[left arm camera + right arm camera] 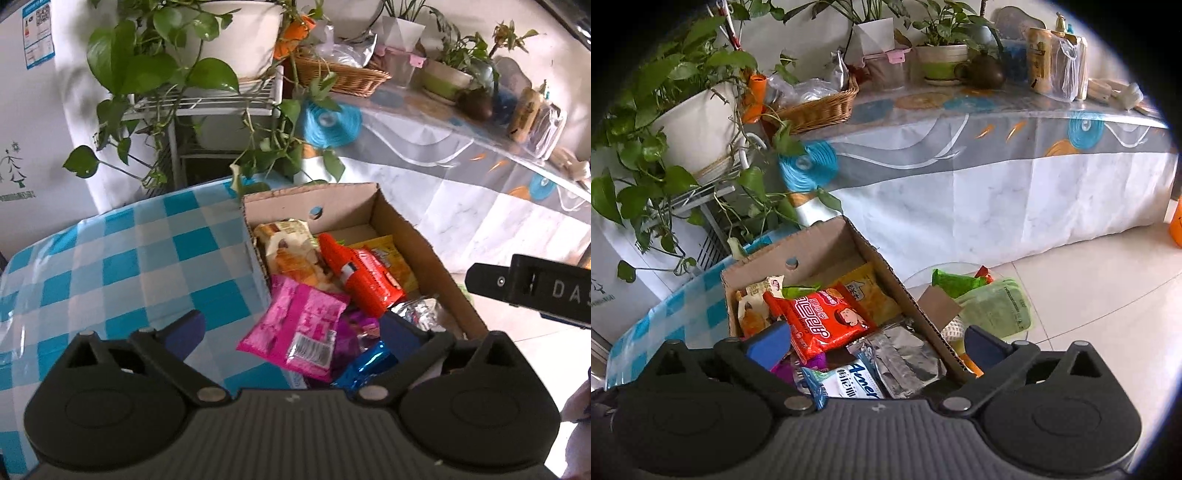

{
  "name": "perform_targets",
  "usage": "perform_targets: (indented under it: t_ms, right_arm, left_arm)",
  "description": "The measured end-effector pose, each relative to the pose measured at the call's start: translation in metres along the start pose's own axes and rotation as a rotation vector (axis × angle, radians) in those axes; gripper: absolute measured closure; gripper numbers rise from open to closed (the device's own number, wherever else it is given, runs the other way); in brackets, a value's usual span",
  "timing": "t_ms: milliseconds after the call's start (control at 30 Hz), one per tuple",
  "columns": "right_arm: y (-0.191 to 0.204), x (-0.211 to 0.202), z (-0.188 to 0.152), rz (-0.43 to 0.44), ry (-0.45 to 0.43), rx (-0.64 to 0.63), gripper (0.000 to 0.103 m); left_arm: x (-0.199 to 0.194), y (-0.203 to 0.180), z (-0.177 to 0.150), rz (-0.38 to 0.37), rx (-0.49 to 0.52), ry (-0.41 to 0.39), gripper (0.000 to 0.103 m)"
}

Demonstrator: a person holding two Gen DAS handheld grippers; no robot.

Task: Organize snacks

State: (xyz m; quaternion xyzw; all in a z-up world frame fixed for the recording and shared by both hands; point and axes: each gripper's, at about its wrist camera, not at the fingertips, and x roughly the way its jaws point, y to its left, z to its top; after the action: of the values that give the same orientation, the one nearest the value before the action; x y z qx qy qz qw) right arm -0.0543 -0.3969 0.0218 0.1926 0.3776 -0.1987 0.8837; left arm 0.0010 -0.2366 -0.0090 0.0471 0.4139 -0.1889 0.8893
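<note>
Snacks fill a cardboard box (413, 236) that sits on the right end of a table with a blue-and-white checked cloth (122, 258). In the left wrist view a pink packet (299, 328) leans over the box's near left corner, with a red-orange packet (364, 280) beyond it, a beige biscuit pack (291, 251) toward the far left wall, a yellow packet (397, 262) to the right, a silver foil pack (417, 310) by the right wall and a shiny blue wrapper (365, 365) at the near edge. The left gripper (291, 328) hangs over that near corner with its blue fingers (188, 328) spread wide, pressing on nothing (the pink packet lies between them, loose). The other tool's black body shows at the right edge of this view.

From the right wrist view the red-orange packet lies on top of the pile, and a white-and-blue packet (849, 384) sits nearest the camera beside the foil pack. The right gripper (879, 347) is likewise released, its fingers (768, 343) wide apart, straddling the box's right wall and gripping nothing. Just right of the box, outside it, lie a green packet (956, 284) and a pale green pouch (997, 310).

Beyond stand a pothos in a white pot (243, 33) on a wire stand, a wicker basket (820, 107) and a long table with a patterned cover (997, 177)
</note>
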Motion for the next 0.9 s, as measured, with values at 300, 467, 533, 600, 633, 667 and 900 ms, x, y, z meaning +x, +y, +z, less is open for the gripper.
perform_targets:
  t_ms: [300,467,533,600,633,667,900]
  right_arm:
    - [0.002,0.006,-0.001,-0.056,0.017,-0.043,0.0]
    - [0.004,0.01,-0.002,-0.071,0.033,-0.072,0.0]
    - [0.006,0.011,-0.002,-0.074,0.037,-0.083,0.0]
    - [0.007,0.011,-0.002,-0.072,0.04,-0.089,0.0]
    - [0.007,0.011,-0.002,-0.073,0.041,-0.091,0.0]
    - [0.007,0.012,-0.002,-0.075,0.042,-0.093,0.0]
    - [0.009,0.014,-0.001,-0.079,0.049,-0.115,0.0]
  left_arm:
    - [0.003,0.007,0.005,0.105,-0.008,0.033,0.001]
    - [0.004,0.009,0.007,0.127,-0.014,0.042,0.001]
    - [0.003,0.01,0.009,0.133,-0.018,0.041,0.001]
    - [0.003,0.012,0.011,0.133,-0.021,0.04,0.001]
    - [0.002,0.012,0.012,0.134,-0.021,0.041,0.001]
    - [0.003,0.013,0.013,0.134,-0.023,0.041,0.001]
    - [0.001,0.012,0.017,0.126,-0.014,0.037,0.001]
